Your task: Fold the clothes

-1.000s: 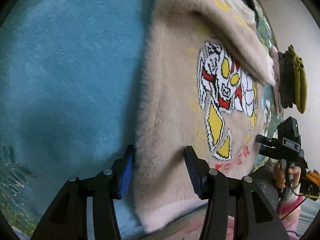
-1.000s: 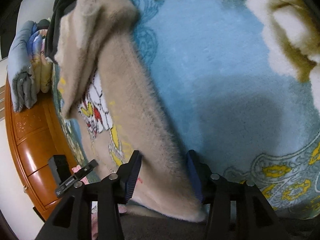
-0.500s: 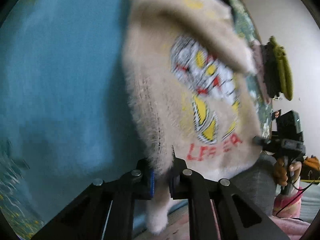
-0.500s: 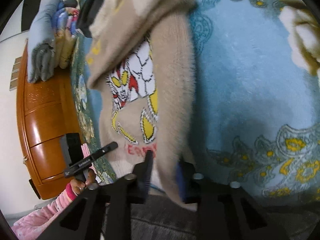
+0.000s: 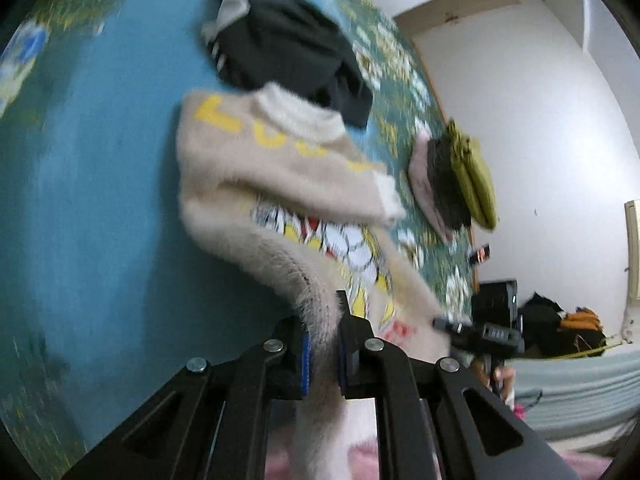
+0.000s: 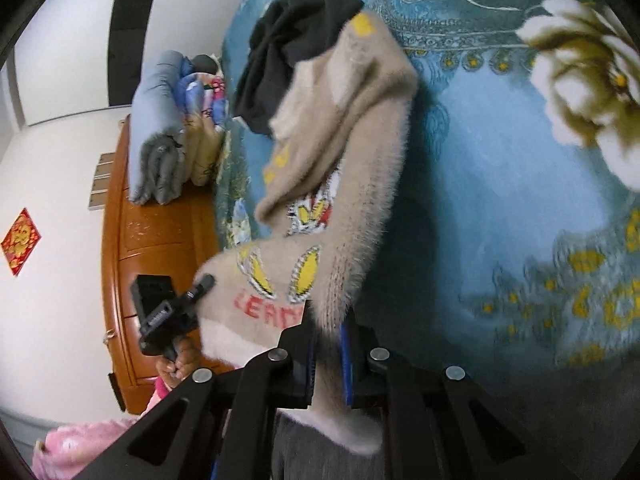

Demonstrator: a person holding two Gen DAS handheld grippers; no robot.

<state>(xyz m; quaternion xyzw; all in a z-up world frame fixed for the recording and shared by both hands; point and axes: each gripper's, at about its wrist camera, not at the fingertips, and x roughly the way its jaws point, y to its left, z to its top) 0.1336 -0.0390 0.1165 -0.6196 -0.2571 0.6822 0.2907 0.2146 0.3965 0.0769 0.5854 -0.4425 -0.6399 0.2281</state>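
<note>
The left claw (image 5: 322,354) is pressed together on the bottom hem of the fluffy beige sweater (image 5: 280,176), at one corner. The right claw (image 6: 328,364) pinches the hem at the other corner, and in the right wrist view the hem hangs down between its blue pads (image 6: 346,364). The lower part of the sweater is lifted above the blue blanket (image 5: 92,208); the upper part, with the white collar (image 5: 300,116) and the yellow letters, lies on the blanket. One sleeve (image 5: 320,184) is already laid across the chest, over the cartoon print. So I judge that the sleeves are folded in and that the fold of the hem toward the collar is in hand; it is not finished.

Farther away, a black garment (image 5: 288,48) lies in a heap just behind the collar and it is not folded. A small pile of folded clothes (image 5: 460,184) stands near the far edge of the bed, so part of the task seems done.

The second sleeve is hard to make out. The left wrist view is blurred, and the fur hides the inner faces of both claws.
</note>
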